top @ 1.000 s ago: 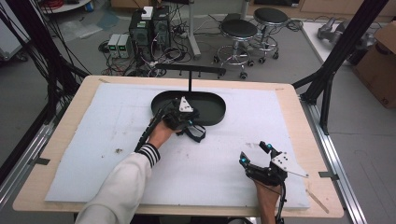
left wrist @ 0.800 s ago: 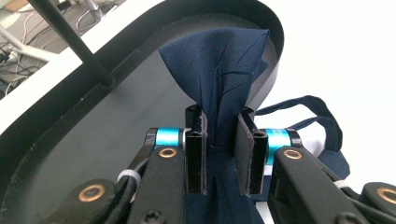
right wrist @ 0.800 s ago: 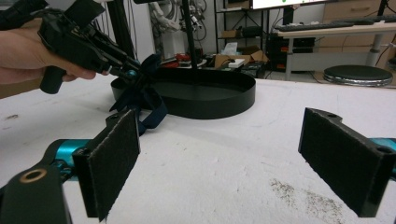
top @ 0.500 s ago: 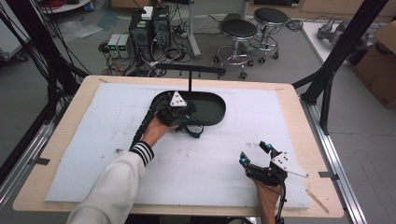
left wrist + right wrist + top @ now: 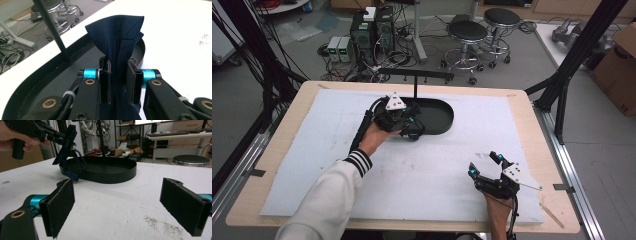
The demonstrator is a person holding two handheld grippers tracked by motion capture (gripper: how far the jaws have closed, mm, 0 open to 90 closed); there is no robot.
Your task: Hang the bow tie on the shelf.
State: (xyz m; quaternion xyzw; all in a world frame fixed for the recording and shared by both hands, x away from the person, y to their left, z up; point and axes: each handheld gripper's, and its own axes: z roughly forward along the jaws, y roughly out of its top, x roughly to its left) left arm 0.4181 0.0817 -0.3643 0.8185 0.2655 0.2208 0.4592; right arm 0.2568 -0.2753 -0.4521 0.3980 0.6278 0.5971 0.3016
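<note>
Over the black tray (image 5: 439, 122), the left hand-held gripper (image 5: 119, 82) clamps navy cloth (image 5: 120, 42); right hand-held gripper (image 5: 125, 205) gapes.

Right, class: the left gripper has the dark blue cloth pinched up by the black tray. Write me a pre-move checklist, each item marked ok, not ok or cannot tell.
1. Left gripper shut on the dark blue cloth, fabric bunched between both pads: ok.
2. Cloth lifted off the white mat, with a loop hanging below the jaws in the right gripper view: ok.
3. Cloth free of the thin black post standing in the black tray: ok, the post stands to one side.
4. Right gripper open and resting apart from the tray: ok.
5. Rest of the cloth free of the tray rim: cannot tell.
</note>
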